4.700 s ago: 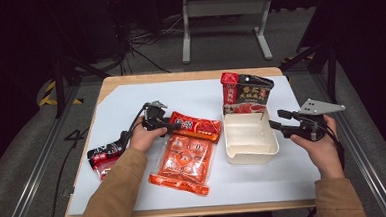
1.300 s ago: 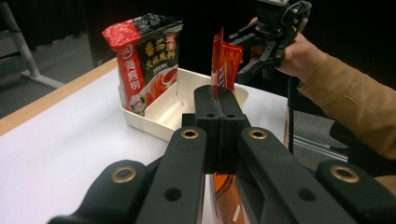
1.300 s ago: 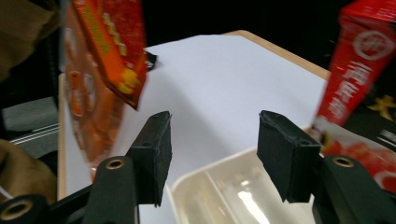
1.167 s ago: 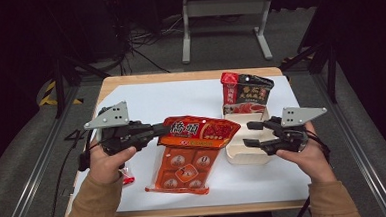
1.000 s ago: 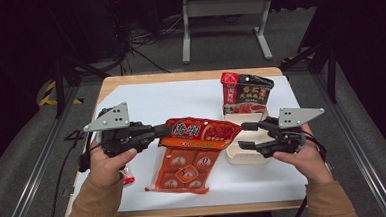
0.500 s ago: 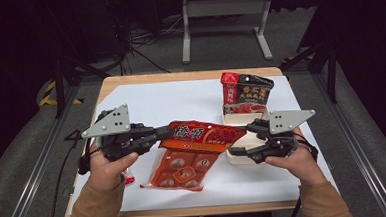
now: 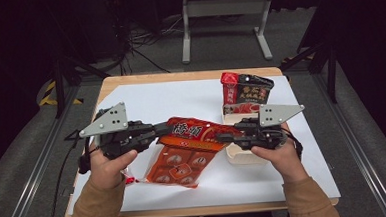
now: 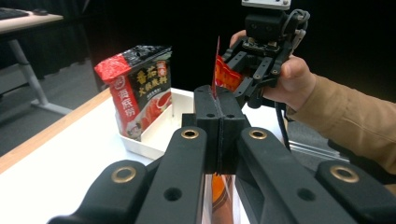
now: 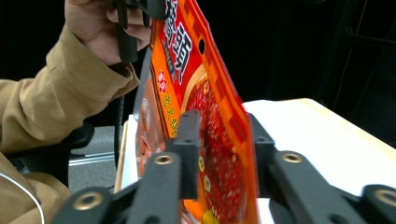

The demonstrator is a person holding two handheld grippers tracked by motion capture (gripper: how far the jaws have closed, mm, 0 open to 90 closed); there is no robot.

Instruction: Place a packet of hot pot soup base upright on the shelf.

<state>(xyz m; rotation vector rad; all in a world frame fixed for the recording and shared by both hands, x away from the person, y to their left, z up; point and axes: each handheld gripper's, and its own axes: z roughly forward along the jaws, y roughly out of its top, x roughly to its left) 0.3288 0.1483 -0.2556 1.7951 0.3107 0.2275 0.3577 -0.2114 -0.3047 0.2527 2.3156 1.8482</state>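
Left tongs (image 7: pixel 158 131): clamped together on one top corner of the orange packet (image 7: pixel 183 151).
Right tongs (image 7: pixel 223 136): jaws just been closing, astride the packet's other top corner; whether pads press, cannot tell.
Orange packet: hanging between both tongs, lower edge on the tabletop (image 7: pixel 145 98).
White tray (image 7: pixel 243 156): under right tongs, dark packet (image 7: pixel 244 92) standing beyond.

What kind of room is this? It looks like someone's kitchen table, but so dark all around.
Probably a lab or recording studio, not a kitchen. The white-topped table stands among black drapes, metal floor rails and loose cables, and the person works with hand-held grippers rather than bare hands.
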